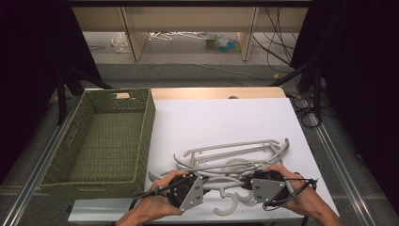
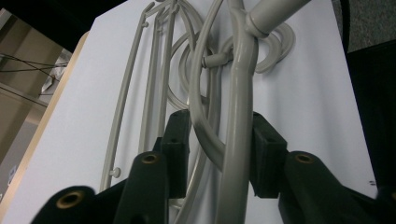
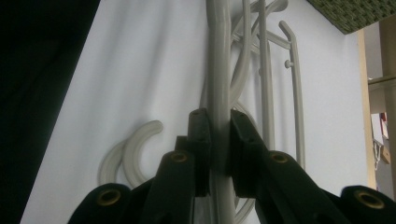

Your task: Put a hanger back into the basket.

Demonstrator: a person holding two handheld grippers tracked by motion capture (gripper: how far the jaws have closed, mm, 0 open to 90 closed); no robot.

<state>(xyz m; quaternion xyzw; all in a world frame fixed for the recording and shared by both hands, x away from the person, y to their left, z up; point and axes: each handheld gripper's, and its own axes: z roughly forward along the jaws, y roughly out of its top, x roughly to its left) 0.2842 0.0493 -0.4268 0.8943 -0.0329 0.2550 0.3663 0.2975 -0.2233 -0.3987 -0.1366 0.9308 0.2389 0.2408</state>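
Hanger pile (image 1: 230, 162) overlaps, count unclear; basket (image 1: 141, 136) holds nothing. Right gripper (image 3: 219, 135) clamps one hanger arm; left gripper (image 2: 219, 144) straddles two, contact unclear.

A tangled pile of pale grey plastic clothes hangers (image 1: 230, 162) lies flat on the white tabletop (image 1: 221, 117), hooks and arms overlapping. The nearest hanger's (image 2: 238, 121) curved arm runs across the pile's front edge.

hangers (image 1: 226, 162): smooth grey plastic | basket (image 1: 143, 141): rough green weave | table (image 1: 226, 117): matt white
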